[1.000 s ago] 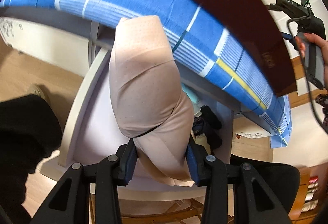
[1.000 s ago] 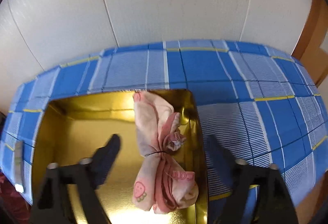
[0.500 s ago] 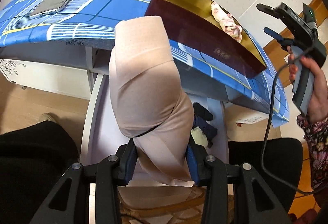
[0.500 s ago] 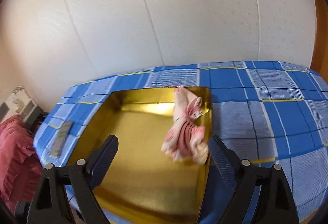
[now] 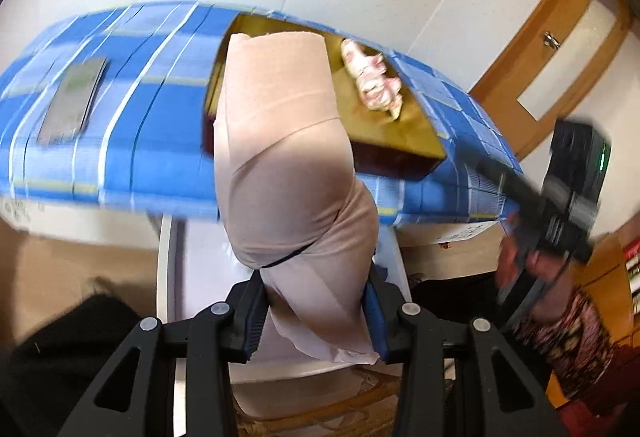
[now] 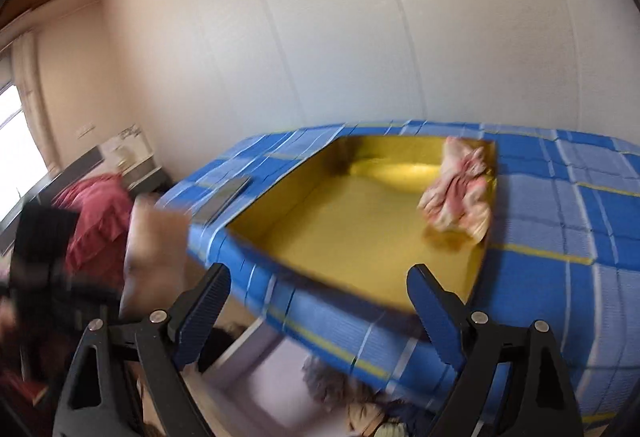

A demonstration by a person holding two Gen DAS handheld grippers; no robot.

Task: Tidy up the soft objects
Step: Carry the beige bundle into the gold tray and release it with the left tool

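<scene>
– Left wrist view: any writing legible?
– None – too blurred. The left gripper [image 5: 316,311] clamps a beige bundle [image 5: 284,173] above the blue plaid cloth [image 5: 132,141], hiding part of the gold tray [image 6: 348,233].
– And the right gripper [image 6: 320,301]?
– Jaws wide, empty; a pink bundle [image 6: 460,193] lies in the tray, a phone [image 5: 72,99] beside.

Flat on the blue checked cloth [image 5: 132,141] covering the bench, near its left edge: grey phone [image 5: 74,97], left of the box. Behind the bench: white wall [image 6: 320,37]. At far right: wooden door [image 5: 560,49]. Beyond the left end: red fabric heap [image 6: 100,213].
</scene>
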